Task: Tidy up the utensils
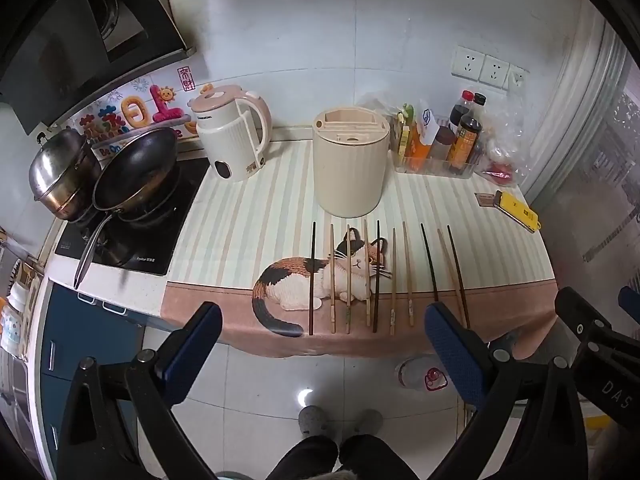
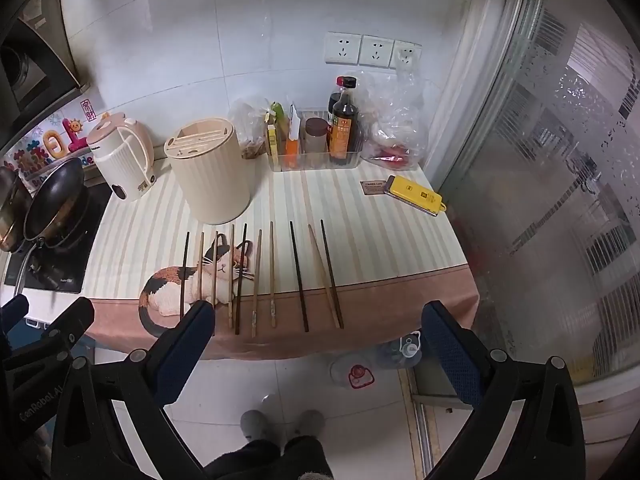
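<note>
Several chopsticks (image 1: pixel 378 276) (image 2: pixel 272 276), some dark and some pale wood, lie side by side on a striped cloth with a cat picture (image 1: pixel 320 276) (image 2: pixel 192 280). Behind them stands a cream utensil holder (image 1: pixel 350 160) (image 2: pixel 210 168) with slots in its top. My left gripper (image 1: pixel 322 322) is open, held before the counter's front edge with nothing between its fingers. The right gripper (image 2: pixel 320 320) is open too, empty, in front of the same edge. In the left wrist view the right gripper's black frame shows at the far right.
A cream kettle (image 1: pixel 234 136) (image 2: pixel 124 156) stands left of the holder, with a wok (image 1: pixel 136 172) and steel pot (image 1: pixel 60 172) on the hob. A clear tray of sauce bottles (image 1: pixel 440 148) (image 2: pixel 320 140) sits at the back right, a yellow box (image 1: pixel 518 210) (image 2: pixel 416 194) nearby. Below are a person's slippers (image 1: pixel 340 420).
</note>
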